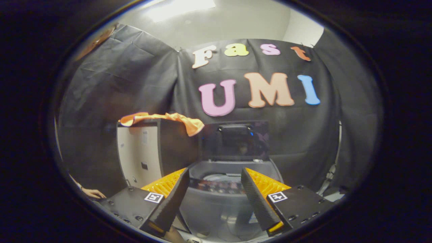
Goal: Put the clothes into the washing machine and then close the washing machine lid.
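- Orange garment (165, 118) – the clothes for this task – lies draped over the top of a boxy cabinet (145, 158), left of centre in the frame, w/ one end hanging off the cabinet's right corner toward the washing machine (233, 182).
- Washer sits centre frame, just right of the cabinet; lid (235, 140) stands up at the back, so the tub is open. Something pale inside the tub, can't tell what.
- Gripper (213, 175) at bottom centre: fingers spread apart, nothing between them, pointed at the washer's front. Cloth is beyond & up-left of the fingers, well apart.
- Handling, judged: thin soft fabric, light, limp, will sag & trail when lifted; not fragile, not slippery. It may snag on the cabinet edge or drape over the tub rim if let go too soon.
- Best hold prob. the bunched hanging end at the right corner, where folds give bulk for both pads to pinch; flat stretch on top is harder to bite.
- A person's hand (92, 193) rests low at lower left, beside the cabinet.
- Nothing loaded by the gripper yet; lid close comes last.
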